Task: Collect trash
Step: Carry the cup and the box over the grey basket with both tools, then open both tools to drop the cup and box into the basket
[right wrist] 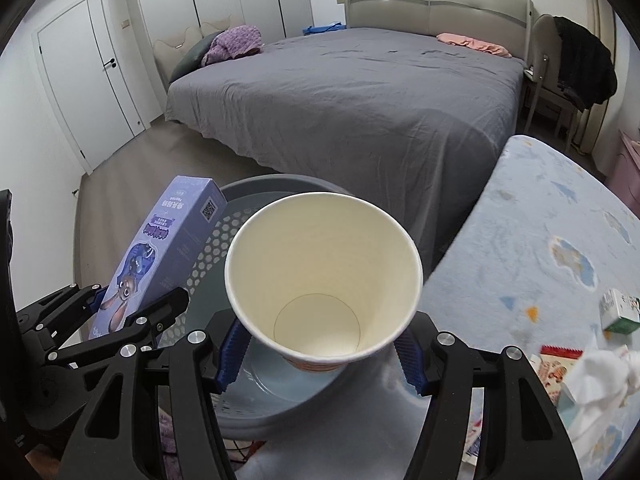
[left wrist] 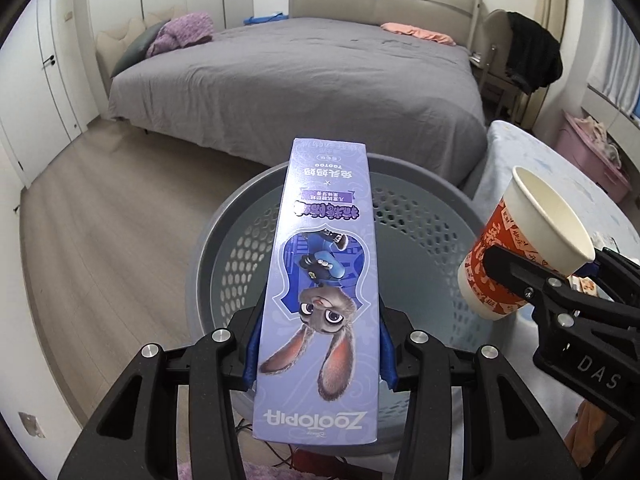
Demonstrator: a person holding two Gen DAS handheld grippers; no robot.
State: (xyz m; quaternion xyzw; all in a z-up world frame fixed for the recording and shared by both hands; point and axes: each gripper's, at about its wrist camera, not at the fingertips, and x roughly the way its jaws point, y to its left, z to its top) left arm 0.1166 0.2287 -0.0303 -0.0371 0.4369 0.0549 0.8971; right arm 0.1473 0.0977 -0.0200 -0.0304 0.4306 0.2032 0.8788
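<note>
1. The left gripper (left wrist: 320,344) has its fingers closed on the sides of a long purple box (left wrist: 320,280) printed with a cartoon rabbit; the box sticks out forward, above the open mouth of a grey perforated basket (left wrist: 420,240).
2. The right gripper (right wrist: 320,354) has its fingers pressed against the lower sides of a paper cup (right wrist: 324,272), red-patterned outside and plain cream inside. The cup is empty and its mouth tilts toward the camera.
3. The cup hangs over the near right edge of the basket (right wrist: 208,272), between the basket and the tabletop (right wrist: 540,240).
4. From the left view, the cup (left wrist: 520,248) and the right gripper (left wrist: 516,276) sit to the right of the box, apart from it. From the right view, the box (right wrist: 168,248) and the left gripper (right wrist: 132,304) sit to the left.
5. The tabletop wears a pale blue patterned cloth. At its right edge lie a small white-and-green carton (right wrist: 620,312), a red-and-white wrapper (right wrist: 560,360) and a crumpled white tissue (right wrist: 600,380).
6. Behind the basket stands a bed (right wrist: 360,92) with a grey cover, on a wooden floor (left wrist: 100,220).
</note>
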